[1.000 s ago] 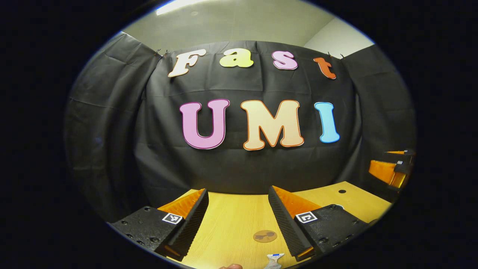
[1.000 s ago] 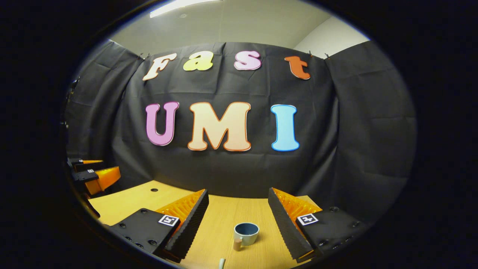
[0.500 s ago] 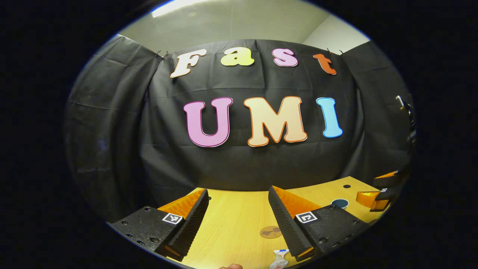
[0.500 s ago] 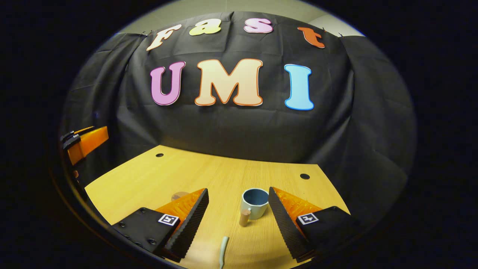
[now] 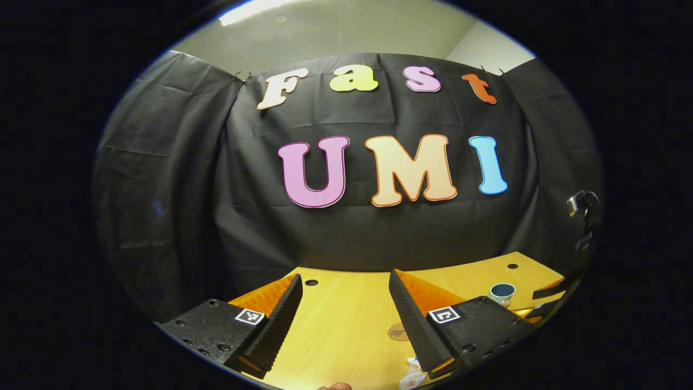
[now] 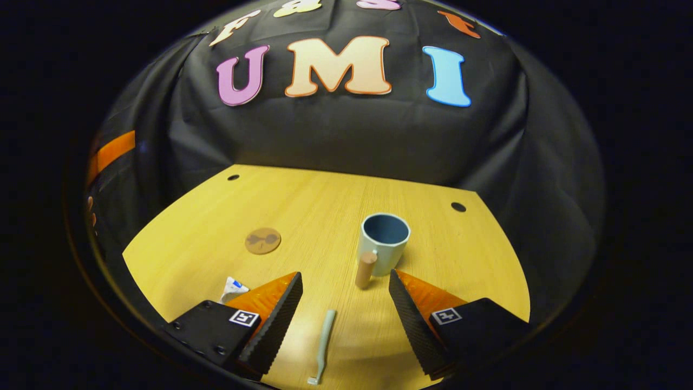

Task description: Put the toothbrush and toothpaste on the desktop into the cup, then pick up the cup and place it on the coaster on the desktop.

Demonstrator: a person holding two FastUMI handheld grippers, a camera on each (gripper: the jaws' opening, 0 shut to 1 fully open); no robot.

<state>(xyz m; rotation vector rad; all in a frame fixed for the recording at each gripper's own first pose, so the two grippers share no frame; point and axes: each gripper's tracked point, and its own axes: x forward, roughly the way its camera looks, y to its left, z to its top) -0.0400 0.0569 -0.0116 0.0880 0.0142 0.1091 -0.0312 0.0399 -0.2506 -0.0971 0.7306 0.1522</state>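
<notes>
Your right gripper (image 6: 345,325) hangs above the near part of the desk (image 6: 303,200) with its fingers spread wide and nothing between them. Take the cup (image 6: 383,242) as your landmark: it stands upright on the desk, empty, with its round wooden handle (image 6: 366,269) turned toward you. The toothbrush (image 6: 324,345) lies flat on the desk nearer to you than the cup and a little to its left, in the gap between your right gripper's fingers but below them, untouched. The coaster (image 6: 263,240) lies flat well to the left of the cup, at about the same depth. The toothpaste (image 6: 233,287) lies nearer to you than the coaster and farther left of the cup, partly hidden behind your right gripper's left finger.

Your left gripper (image 5: 345,319) is also wide open and holds nothing; it hovers over the desk (image 5: 346,325) well to the left of the cup. In the left gripper view the cup (image 5: 502,293) shows small at the far right, the coaster (image 5: 398,331) peeks out beside the right finger, and the toothpaste (image 5: 412,376) lies at the bottom edge, close to that finger's tip. A fingertip (image 5: 334,386) of your hand shows at the very bottom.
</notes>
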